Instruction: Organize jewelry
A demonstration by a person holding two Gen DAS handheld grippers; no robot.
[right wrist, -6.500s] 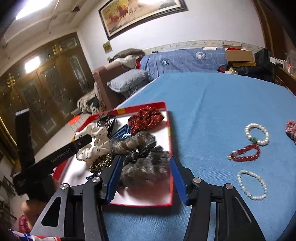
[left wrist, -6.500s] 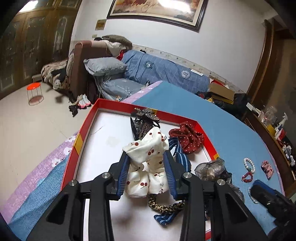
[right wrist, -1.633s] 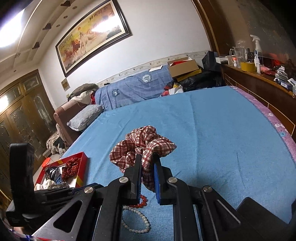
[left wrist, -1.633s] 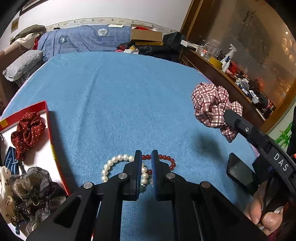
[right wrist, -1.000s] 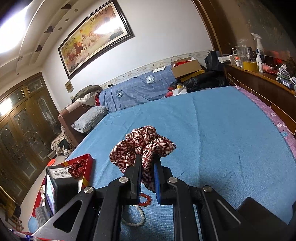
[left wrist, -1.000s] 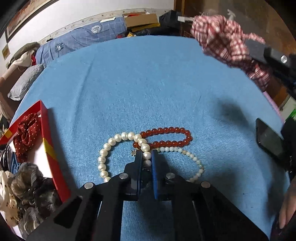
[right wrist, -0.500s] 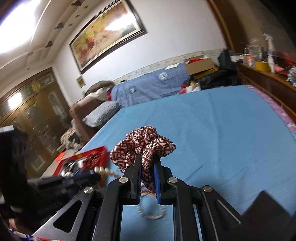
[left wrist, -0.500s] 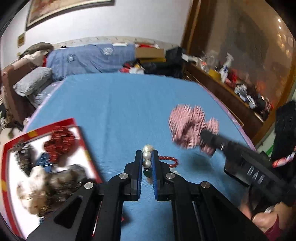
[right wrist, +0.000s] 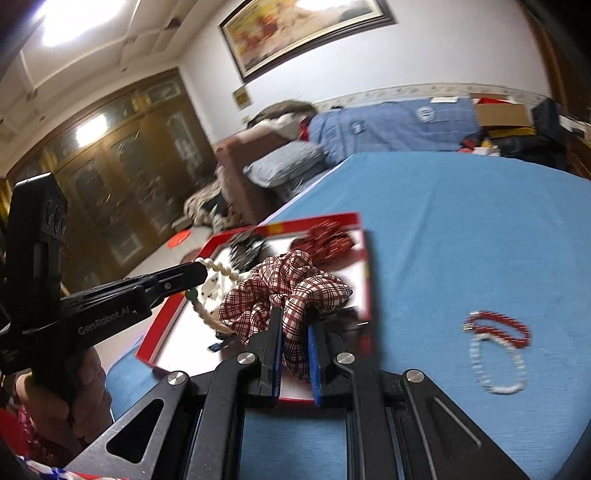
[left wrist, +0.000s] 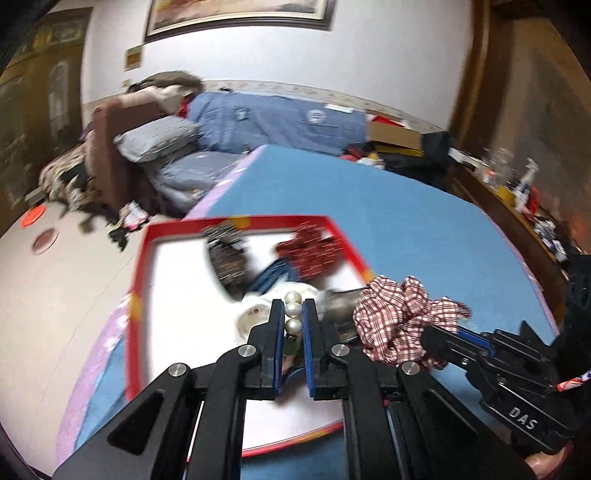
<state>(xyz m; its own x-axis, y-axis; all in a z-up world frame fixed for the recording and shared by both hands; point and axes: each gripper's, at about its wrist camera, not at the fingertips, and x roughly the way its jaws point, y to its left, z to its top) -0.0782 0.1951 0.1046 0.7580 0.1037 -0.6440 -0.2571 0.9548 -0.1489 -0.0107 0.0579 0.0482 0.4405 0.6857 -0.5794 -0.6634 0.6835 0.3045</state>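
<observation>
Left gripper [left wrist: 293, 317] pinches the pearl bracelet [left wrist: 294, 309], beads hard and slippery, above the red tray [left wrist: 137, 280]. Right gripper [right wrist: 295, 334] clamps the soft, light checked scrunchie [right wrist: 284, 291] by one fold.

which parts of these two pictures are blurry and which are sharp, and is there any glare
Left wrist view: the tongs and pearls are sharp, the tray is smeared. Right wrist view: the tongs and plaid scrunchie are crisp, the bracelets on the bedspread are blurred; the ceiling light blows out white.
</observation>
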